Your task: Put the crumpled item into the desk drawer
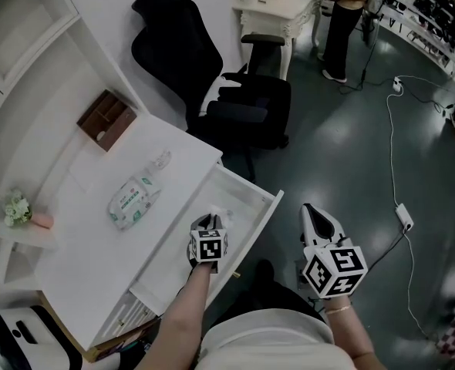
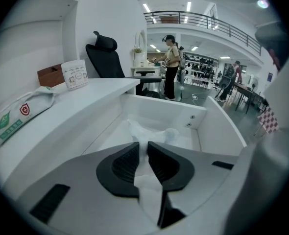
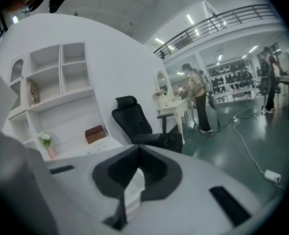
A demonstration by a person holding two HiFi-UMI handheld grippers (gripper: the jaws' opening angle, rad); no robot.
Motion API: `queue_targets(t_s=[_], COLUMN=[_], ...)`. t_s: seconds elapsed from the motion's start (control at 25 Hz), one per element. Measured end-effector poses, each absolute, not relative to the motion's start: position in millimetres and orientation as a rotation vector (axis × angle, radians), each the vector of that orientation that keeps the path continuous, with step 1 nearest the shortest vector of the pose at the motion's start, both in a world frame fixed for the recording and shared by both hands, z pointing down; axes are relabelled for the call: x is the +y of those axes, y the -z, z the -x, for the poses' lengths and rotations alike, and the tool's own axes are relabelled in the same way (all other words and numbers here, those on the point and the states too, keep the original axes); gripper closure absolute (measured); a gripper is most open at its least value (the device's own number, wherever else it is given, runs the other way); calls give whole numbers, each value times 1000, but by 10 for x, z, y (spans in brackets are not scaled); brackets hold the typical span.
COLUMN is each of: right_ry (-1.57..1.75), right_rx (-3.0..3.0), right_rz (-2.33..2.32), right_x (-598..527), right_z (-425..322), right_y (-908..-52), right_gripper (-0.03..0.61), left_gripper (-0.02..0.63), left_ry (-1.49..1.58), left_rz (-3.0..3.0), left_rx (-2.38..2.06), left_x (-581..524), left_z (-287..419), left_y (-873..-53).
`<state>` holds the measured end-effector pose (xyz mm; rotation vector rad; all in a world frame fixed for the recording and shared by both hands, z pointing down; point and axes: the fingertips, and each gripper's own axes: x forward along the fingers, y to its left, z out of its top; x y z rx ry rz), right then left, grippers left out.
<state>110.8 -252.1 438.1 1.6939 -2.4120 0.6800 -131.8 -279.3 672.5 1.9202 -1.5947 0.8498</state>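
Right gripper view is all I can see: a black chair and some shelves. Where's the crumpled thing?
Observer: The left gripper has its jaws shut on it, a white crumpled item.
Operator: Is the drawer open?
Observer: Yes, the drawer is pulled out, and the crumpled item hangs between its walls.
Operator: And where's my gripper?
Observer: The right gripper is out over the floor, to the right of the drawer's front.

No legible wording, brand or number found. The wipes pack (image 2: pixel 16 115), left of the left gripper (image 2: pixel 143 148) fingers (image 2: pixel 122 163), bears a red shield emblem and green label, print unreadable. White box (image 2: pixel 75 74) beyond it: printing illegible.
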Motion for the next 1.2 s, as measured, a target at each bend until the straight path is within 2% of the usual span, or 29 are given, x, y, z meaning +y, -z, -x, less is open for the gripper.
queue_targets(t_s=[0.48, 1.2], right_ry=[-685, -708], right_rx=[-2401, -2393], right_rz=[-1688, -1679], right_x=[-2596, -2635], right_z=[-1103, -1061], right_y=[-4391, -4440], right_gripper=[577, 577], left_gripper=[563, 538], left_ry=[-995, -1019], left_rz=[-1834, -1794], left_rx=[-1499, -1449], left_x=[-2696, -2696], left_z=[1409, 1454], left_y=[-7084, -7228])
